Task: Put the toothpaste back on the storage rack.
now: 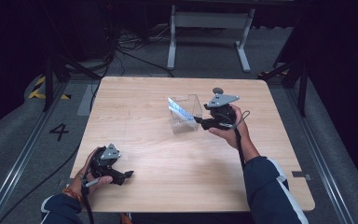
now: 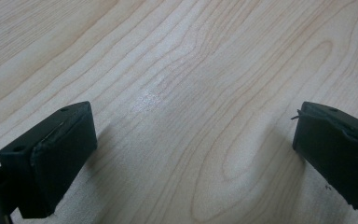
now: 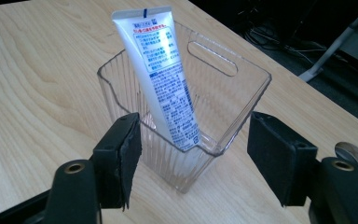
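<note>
1. Fingers (image 3: 129, 154) of the right gripper (image 3: 193, 158) stand apart, empty, just before the clear bin (image 3: 223, 93).
2. Tube (image 3: 161, 70) leans inside the bin, long axis tilted upright.
3. Left gripper (image 2: 191, 158), fingers wide, rests well apart on the table (image 2: 191, 56).

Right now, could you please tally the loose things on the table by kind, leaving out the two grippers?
Clear ribbed plastic bin: 1
White tube with blue print, standing tilted inside the bin: 1
Small round silvery piece on the table: 1
Total: 3
</note>
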